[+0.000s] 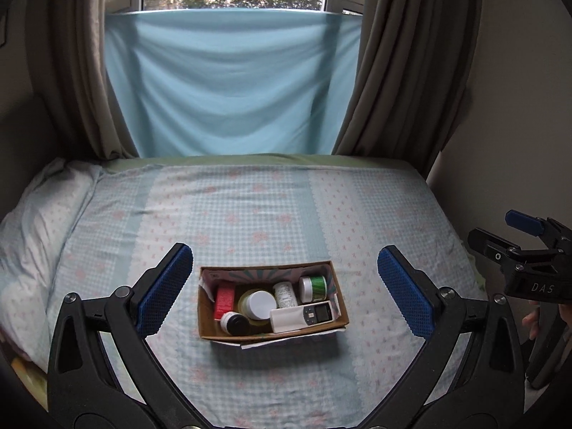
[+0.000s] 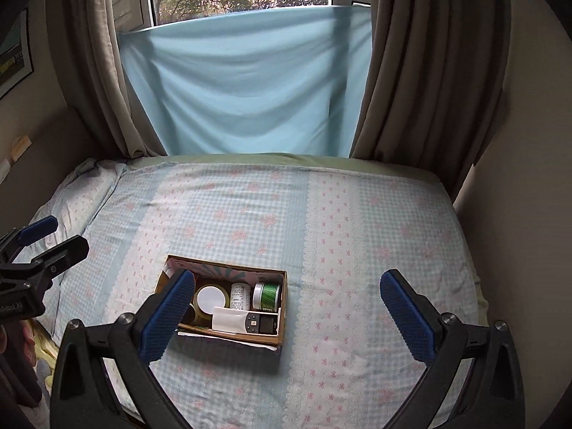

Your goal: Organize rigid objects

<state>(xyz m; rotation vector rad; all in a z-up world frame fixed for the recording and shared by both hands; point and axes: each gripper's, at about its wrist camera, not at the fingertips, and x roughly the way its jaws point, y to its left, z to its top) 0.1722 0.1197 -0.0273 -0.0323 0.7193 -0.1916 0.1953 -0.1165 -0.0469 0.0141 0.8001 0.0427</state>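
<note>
A cardboard box (image 1: 343,312) (image 2: 282,307) sits on the bed near its front edge. Inside lie a white remote (image 1: 302,316) (image 2: 246,323), a green jar with white lid (image 1: 314,287) (image 2: 266,295), a yellow-green jar with white lid (image 1: 258,304) (image 2: 211,298), a white labelled bottle (image 1: 285,295) (image 2: 240,296), a red box (image 1: 225,302) and a dark bottle (image 1: 234,323). My left gripper (image 1: 286,289) is open and empty, held above the box. My right gripper (image 2: 287,300) is open and empty, its left finger in front of the box's left end.
The bed (image 1: 268,214) has a blue checked sheet with pink flowers. A pillow (image 1: 39,236) lies at the left. Brown curtains (image 1: 404,71) and a hanging blue cloth (image 1: 232,85) stand behind the bed. A wall (image 2: 518,214) borders the right side.
</note>
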